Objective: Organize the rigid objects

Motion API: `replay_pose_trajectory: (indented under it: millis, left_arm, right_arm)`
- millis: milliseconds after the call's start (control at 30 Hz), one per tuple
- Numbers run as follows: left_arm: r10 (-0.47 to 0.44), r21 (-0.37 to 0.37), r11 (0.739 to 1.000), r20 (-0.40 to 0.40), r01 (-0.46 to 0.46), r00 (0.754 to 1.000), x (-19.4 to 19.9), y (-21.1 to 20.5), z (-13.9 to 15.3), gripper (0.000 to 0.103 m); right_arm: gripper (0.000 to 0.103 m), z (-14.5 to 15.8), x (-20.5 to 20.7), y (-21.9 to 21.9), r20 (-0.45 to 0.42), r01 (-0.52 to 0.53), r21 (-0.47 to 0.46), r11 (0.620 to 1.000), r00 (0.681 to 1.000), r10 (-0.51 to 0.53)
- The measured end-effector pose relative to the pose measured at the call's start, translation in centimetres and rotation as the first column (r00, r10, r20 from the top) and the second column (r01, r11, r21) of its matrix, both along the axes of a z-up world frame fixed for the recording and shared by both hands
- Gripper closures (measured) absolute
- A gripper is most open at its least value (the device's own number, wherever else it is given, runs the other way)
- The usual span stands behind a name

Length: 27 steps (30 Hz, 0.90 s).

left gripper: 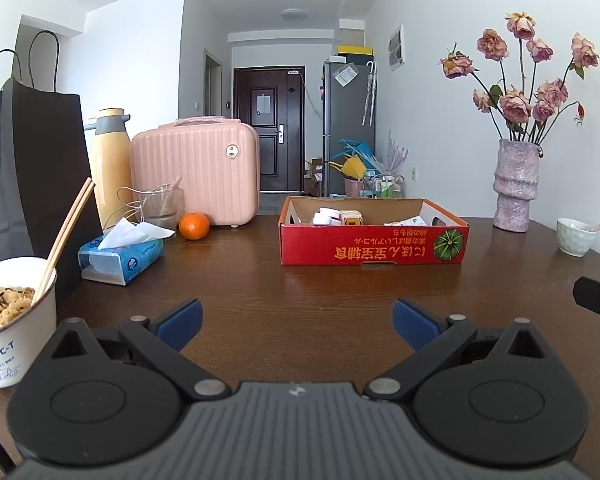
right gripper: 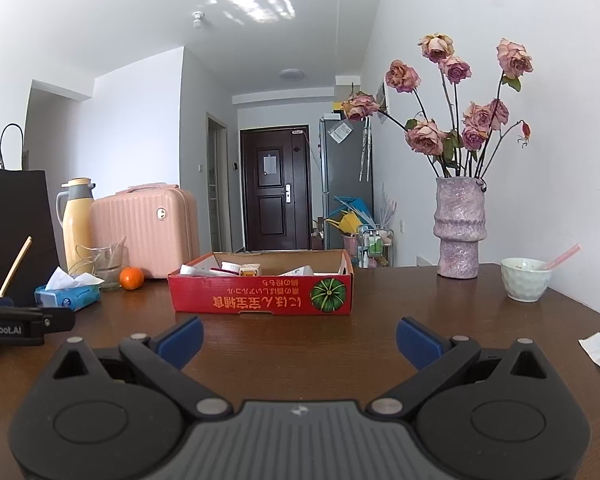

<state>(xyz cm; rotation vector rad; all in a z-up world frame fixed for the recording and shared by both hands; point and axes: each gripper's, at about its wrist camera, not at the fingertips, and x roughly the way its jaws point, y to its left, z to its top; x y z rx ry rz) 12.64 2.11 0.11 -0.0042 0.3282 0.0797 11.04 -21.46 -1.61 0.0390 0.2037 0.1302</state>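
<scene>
left gripper [left gripper: 298, 324] and right gripper [right gripper: 300, 338] both splayed wide, nothing held, hovering low over the bare wooden table [left gripper: 260, 280]. red cardboard box [left gripper: 374, 240] well ahead, open top, small bottles and cartons [left gripper: 340, 216] already lying inside — likely the collecting bin. orange [left gripper: 194, 226], tissue pack [left gripper: 120, 258] off to the left; cup with chopsticks [left gripper: 8, 320] close beside left gripper. looks either finished or not yet begun; cannot tell which.
</scene>
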Motion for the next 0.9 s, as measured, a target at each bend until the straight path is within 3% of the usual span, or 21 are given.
replay_pose_trajectory:
  millis: [900]
  left_arm:
    - [-0.009, -0.007, 1.0, 0.028, 0.009, 1.0, -2.0, -0.4, -0.2, 0.0]
  right_arm:
    - [0.0, -0.4, -1.4, 0.6, -0.007, -0.009, 0.014, 1.0, 1.0, 0.009]
